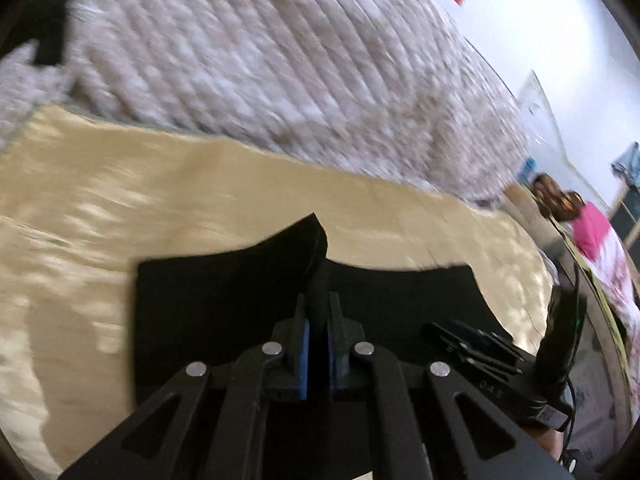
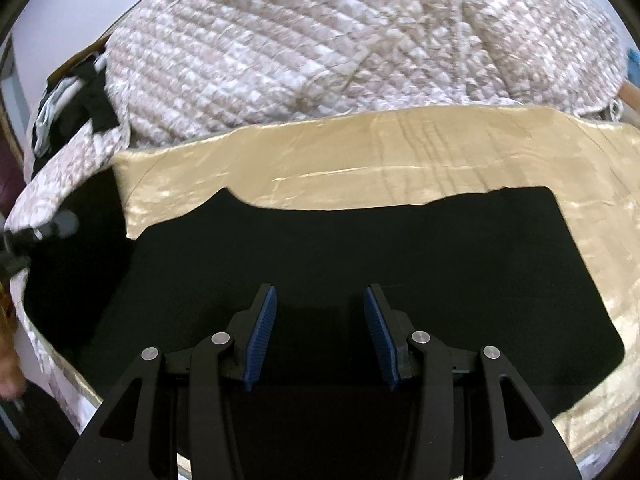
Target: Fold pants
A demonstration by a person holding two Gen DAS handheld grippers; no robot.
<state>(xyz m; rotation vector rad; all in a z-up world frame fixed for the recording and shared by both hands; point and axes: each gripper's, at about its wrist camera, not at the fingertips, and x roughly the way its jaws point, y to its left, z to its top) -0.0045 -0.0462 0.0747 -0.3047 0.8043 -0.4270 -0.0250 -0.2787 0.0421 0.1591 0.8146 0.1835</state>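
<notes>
Pants (image 1: 224, 292): black, lying on a shiny gold sheet (image 1: 160, 184) spread across the bed, as I see them from my left wrist camera.
Left tongs (image 1: 318, 312): closed tight on a raised fold of the pants; the pinched cloth stands up in a peak just past the blue pads (image 1: 303, 360) while the rest of the garment lies flat below.
Left view, background: a quilted pale blanket (image 1: 260, 60) is heaped behind the gold sheet; the whole picture is smeared with motion blur.
Left view, right edge: my other tool's black body (image 1: 480, 344) shows low down, and beyond it a pink bundle (image 1: 590, 228) sits by a white wall (image 1: 540, 20); I cannot make out more there.
Pants, right view (image 2: 360, 240): spread broad and flat across the gold sheet (image 2: 400, 160), filling the middle of the picture, with the far edge wavy and the right corner rounded.
Right tongs (image 2: 320, 300): about half open, blue pads (image 2: 262, 336) well apart, holding nothing; they hang over the near part of the pants, and I cannot tell whether the tips touch the cloth.
Right view, background: the quilted blanket (image 2: 340, 40) bulges behind the sheet, and more dark clothing (image 2: 94, 96) lies at the left beside it.
Right view, left edge: a blurred hand (image 2: 8, 364) shows at the rim.
</notes>
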